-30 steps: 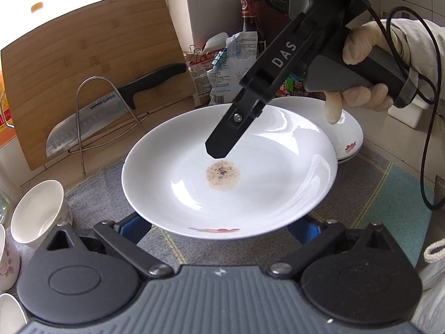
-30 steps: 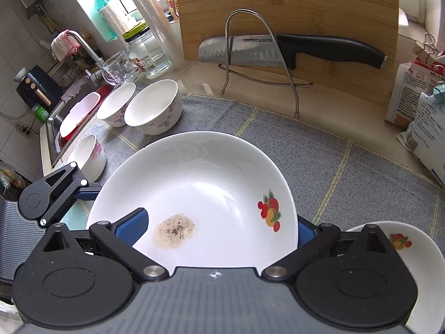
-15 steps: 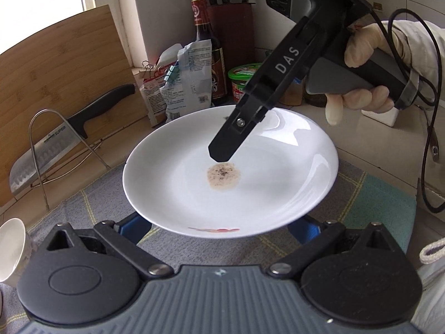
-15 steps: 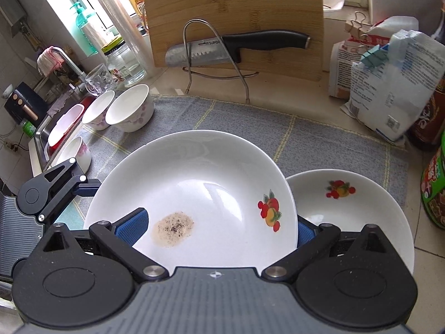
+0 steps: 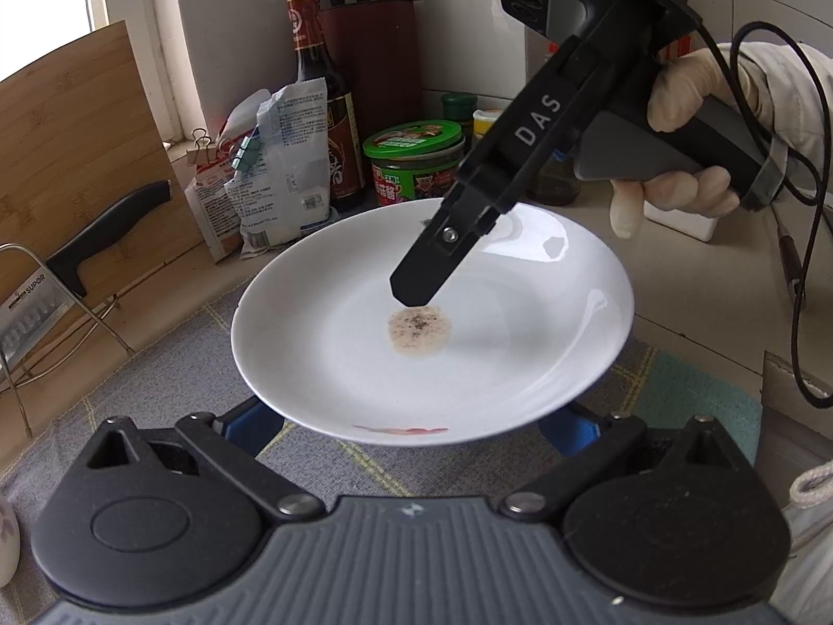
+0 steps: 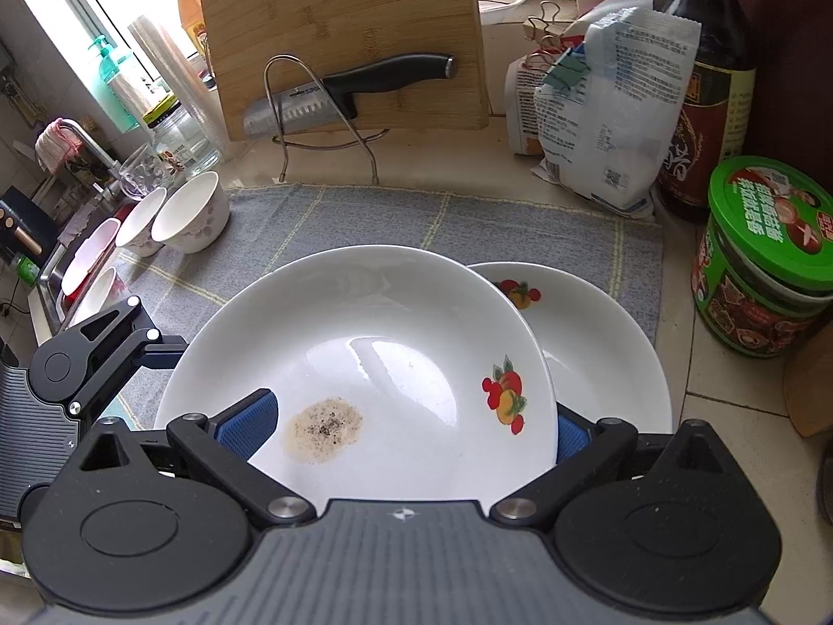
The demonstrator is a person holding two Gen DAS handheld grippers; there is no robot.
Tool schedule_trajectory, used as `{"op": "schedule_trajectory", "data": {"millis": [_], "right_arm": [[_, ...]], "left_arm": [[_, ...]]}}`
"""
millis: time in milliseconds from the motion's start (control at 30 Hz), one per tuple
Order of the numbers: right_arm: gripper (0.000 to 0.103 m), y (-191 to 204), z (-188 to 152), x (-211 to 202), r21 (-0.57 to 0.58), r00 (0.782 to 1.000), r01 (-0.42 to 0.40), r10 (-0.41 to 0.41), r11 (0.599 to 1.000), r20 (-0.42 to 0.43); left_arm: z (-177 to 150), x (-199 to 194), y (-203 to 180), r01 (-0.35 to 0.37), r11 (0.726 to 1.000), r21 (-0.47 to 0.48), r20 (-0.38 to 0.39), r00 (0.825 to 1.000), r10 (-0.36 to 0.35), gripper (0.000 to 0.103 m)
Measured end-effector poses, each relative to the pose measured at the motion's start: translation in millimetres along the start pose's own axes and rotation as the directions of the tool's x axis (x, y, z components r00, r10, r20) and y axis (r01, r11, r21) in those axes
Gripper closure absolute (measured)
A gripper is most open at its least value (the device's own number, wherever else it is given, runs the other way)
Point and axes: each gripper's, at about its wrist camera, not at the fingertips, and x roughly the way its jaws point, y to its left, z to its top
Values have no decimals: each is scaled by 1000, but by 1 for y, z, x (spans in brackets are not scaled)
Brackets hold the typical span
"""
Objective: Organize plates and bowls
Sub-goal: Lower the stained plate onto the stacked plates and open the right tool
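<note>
dirty plate (image 6: 395, 354): white, fruit print on the rim, brownish peppery smear (image 6: 324, 429) in the well. It's up off the grey dish mat (image 6: 364, 219), carried between both claws, now hanging partly over the second plate.
second plate (image 6: 609, 359): same fruit print, sitting on the right end of the mat. A second ago only a sliver of it showed at the right edge of the right wrist view, now most of it is in view with the carried plate overlapping its left side.
right claw (image 6: 411, 429): blue pads (image 6: 244, 424) clenched on the near rim of the dirty plate, one finger above and one below. Grip looks the same as before.
left claw (image 5: 416, 424): clamped on the opposite rim, blue pads peeking out under the plate edge.
background shift: whole carry has swung right. The cutting board (image 6: 343, 36) and knife (image 6: 354, 94) slid left in both views, and the soy sauce bottle (image 5: 323, 99), green-lidded jar (image 5: 416, 164) and clipped bags (image 5: 281, 166) are now straight ahead of the left claw.
bowls (image 6: 187, 213): cluster at the far left of the mat, smaller in view than before.
gloved hand (image 5: 682, 146): wrapped around the right claw's handle.
</note>
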Motion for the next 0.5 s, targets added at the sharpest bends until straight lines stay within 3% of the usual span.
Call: {"op": "schedule_trajectory", "data": {"millis": [500], "right_arm": [[0,-23,-11,4,36,1000,26,-25,999,-19]], "left_arm": [[5,22,2,24,1000,-5,-28,999,-25,1]]}}
